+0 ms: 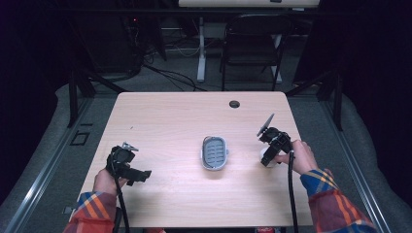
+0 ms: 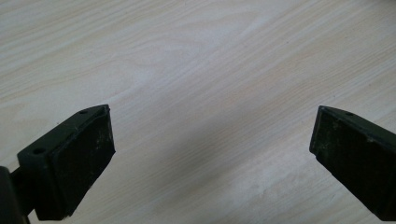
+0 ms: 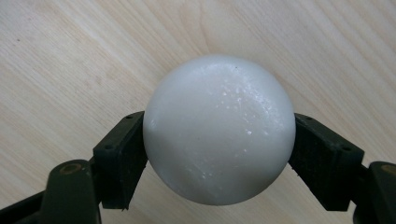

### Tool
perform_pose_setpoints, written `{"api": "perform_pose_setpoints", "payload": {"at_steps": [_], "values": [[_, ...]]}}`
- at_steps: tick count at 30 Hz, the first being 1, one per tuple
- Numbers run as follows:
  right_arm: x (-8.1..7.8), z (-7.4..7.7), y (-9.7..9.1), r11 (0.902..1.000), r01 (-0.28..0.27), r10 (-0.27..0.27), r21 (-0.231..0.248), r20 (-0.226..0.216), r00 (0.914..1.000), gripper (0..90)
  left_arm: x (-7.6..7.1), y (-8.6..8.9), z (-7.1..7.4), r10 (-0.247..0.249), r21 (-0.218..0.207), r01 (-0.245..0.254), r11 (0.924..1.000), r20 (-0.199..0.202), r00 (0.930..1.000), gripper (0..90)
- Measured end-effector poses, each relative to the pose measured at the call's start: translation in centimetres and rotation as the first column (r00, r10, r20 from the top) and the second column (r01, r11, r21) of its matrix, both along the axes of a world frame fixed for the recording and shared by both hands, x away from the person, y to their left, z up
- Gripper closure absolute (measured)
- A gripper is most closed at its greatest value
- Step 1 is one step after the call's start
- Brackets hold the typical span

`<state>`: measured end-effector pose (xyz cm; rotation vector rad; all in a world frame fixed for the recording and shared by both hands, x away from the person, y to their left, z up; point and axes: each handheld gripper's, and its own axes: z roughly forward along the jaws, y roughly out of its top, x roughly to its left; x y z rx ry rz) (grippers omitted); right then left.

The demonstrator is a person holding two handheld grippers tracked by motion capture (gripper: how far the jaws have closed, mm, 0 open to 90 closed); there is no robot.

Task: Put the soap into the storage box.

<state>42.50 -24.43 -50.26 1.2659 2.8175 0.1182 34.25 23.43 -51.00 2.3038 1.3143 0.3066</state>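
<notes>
The wooden table (image 1: 170,116) carries very little, and that bareness suits me: nothing stands between my two hands and the small grey tray (image 1: 214,153) lying near the middle, long side running away from me. I judge it sits there as the drop-off, since it is within reach of either arm and its slotted floor faces up, open to receive something.

My right gripper (image 1: 268,156) is clamped on a white ball (image 3: 219,128). In the right gripper view the two black pads press the ball at its widest girth from opposite sides, which is the only hold that keeps a smooth round thing from squirting out. The ball is at the table's right side, to the right of the tray and apart from it. In the high view only a pale sliver of the ball (image 1: 266,154) peeks out beneath the gripper body.

My left gripper (image 1: 127,167) waits at the left of the table, well apart from the tray, its jaws spread wide with nothing but bare wood grain between them. I keep it parked there so it stays out of the right hand's way.

Some things I cannot settle. Whether the ball rests on the wood or hangs just above it is unclear, since its underside is hidden. The tray's far rim and the depth of its slots are too small to read, and the ball's faint surface speckles could be moisture or texture.
</notes>
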Motion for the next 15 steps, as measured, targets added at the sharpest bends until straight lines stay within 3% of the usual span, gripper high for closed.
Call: {"api": "perform_pose_setpoints", "payload": {"at_steps": [3, 4, 5, 15], "values": [[0.0, 0.0, 0.4, 1.0000, -0.001, 0.001, 0.008, 0.010, 1.0000, 23.6, 0.0, 0.0, 0.0, 0.001, 0.000, -0.001, 1.0000, 0.001, 1.0000, 0.0], [0.2, 0.3, 0.6, 0.9995, -0.025, 0.025, -0.019, -0.004, 0.9997, 23.6, 0.0, 0.1, 0.0, 0.001, -0.001, -0.001, 1.0000, 0.002, 1.0000, 0.0], [0.1, 0.2, 0.8, 0.9999, -0.009, 0.009, 0.007, 0.012, 0.9999, 23.6, 0.0, 0.1, 0.0, 0.002, -0.003, -0.002, 1.0000, 0.001, 1.0000, 0.0], [0.5, 0.7, 2.3, 0.9991, -0.043, 0.043, -0.005, 0.002, 0.9991, 23.6, 0.0, 0.1, 0.1, -0.005, -0.004, 0.005, 1.0000, 0.002, 1.0000, 0.0]]}}
